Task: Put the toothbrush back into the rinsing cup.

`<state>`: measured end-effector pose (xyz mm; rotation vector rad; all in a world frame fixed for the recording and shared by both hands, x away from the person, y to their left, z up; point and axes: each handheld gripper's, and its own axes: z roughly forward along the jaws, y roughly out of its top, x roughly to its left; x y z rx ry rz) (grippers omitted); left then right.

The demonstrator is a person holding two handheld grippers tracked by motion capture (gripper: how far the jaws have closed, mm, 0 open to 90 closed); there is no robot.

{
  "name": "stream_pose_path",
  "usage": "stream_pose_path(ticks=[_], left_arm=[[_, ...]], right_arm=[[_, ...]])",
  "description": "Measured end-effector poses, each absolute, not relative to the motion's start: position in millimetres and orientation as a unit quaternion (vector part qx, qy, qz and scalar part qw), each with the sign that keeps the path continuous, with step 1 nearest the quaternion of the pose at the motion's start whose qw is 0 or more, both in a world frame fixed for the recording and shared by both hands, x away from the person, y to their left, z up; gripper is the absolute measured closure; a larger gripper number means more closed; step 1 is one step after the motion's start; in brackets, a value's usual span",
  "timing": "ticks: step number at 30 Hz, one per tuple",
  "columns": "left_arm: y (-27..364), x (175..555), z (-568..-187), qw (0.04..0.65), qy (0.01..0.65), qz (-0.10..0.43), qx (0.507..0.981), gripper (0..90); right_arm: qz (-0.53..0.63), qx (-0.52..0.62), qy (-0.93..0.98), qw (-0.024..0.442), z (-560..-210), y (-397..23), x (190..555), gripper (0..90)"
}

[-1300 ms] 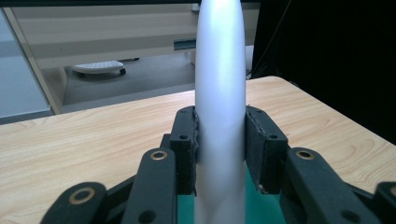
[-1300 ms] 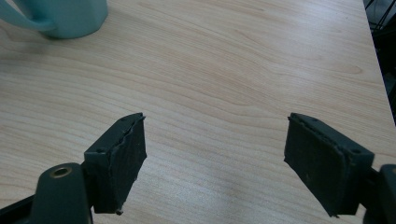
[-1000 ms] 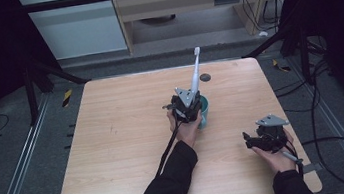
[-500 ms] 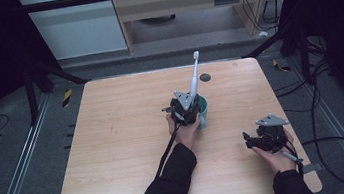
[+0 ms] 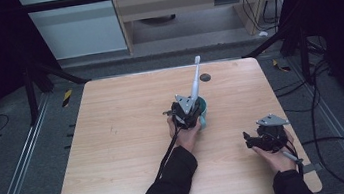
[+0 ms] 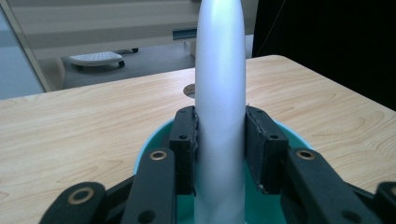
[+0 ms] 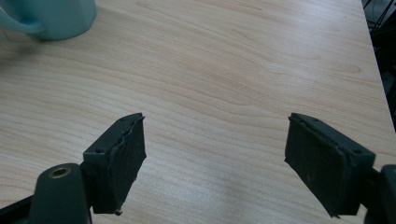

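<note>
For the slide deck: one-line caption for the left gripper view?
Left gripper clamps a white handle standing in a teal mug.

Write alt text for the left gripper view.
The left tool is shut on a pale grey tapered handle that stands upright in a teal mug, one black pad on each side. Behind lies the light wooden table, a small dark round hole just beyond the mug.

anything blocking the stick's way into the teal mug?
Nothing visible. The left gripper is shut on the white stick, whose lower end already sits inside the teal mug. The right gripper is open over bare table, well apart.
</note>
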<state>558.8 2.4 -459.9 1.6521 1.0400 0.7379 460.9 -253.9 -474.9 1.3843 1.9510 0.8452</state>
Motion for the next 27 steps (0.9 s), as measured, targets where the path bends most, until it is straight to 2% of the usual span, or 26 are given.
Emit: stream_pose_path(ticks=[15,27], left_arm=[[2,556,-467,0.496,0.425,0.307,0.692,65.0],[13,546,-450,0.507,0.413,0.312,0.689,54.8]], right_arm=[[0.319,0.524,0.732,0.298,-475,-254,461,19.5],[0.321,0.525,0.728,0.3,-473,-255,460,18.9]])
